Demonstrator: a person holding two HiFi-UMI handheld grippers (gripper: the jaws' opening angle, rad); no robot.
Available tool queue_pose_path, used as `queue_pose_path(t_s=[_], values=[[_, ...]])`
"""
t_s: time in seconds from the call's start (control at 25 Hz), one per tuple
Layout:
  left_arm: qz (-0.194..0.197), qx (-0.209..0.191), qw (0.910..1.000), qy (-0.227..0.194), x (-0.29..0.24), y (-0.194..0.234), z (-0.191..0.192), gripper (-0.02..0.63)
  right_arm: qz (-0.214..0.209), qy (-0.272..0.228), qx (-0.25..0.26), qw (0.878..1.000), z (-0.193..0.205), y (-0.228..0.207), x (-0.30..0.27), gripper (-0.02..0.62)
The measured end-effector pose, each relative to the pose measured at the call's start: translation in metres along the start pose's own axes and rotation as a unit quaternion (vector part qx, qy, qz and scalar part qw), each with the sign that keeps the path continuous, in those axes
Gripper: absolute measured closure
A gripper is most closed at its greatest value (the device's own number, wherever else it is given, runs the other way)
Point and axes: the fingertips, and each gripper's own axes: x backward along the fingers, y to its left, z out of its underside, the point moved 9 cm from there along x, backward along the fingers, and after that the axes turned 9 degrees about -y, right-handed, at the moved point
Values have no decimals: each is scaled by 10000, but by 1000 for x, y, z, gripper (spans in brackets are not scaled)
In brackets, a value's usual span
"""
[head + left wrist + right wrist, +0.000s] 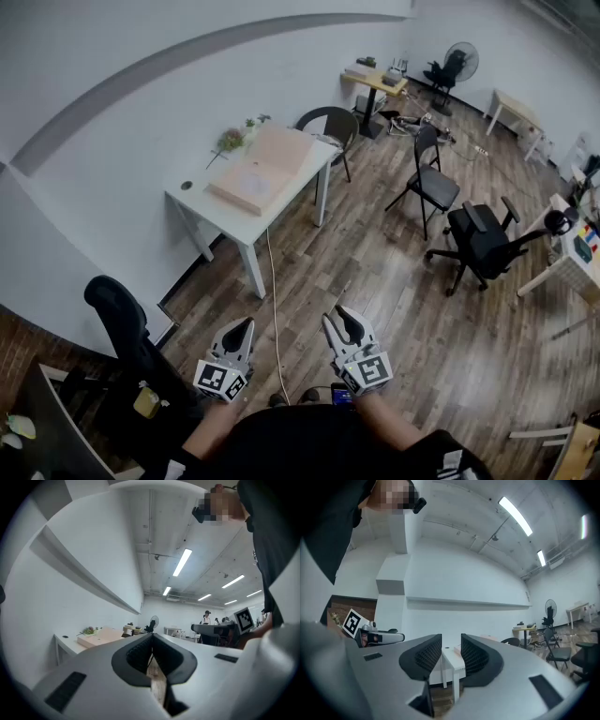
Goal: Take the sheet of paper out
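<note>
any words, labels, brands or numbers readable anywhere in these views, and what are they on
None can be read in any view.
Marker cube on the left gripper: a black-and-white square pattern, no letters.
Marker cube on the right gripper: the same kind of pattern, no letters.
Coloured items on the desk at the right edge: too small to read.
</note>
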Motion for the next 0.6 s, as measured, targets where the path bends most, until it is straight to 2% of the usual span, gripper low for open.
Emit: queue_pose_path(t_s=[0.08, 0.28, 0.6], values=[[5, 102, 9999, 1, -4, -6, -1, 603, -6, -35, 25, 10000, 0, -3, 3, 451], [61, 85, 9999, 34, -8, -16, -1, 603, -132, -133, 48, 9998, 1, -10, 11, 451], [-29, 31, 10000, -35, -19, -30, -4, 603, 70, -232, 109, 9996, -7, -43, 27, 456]])
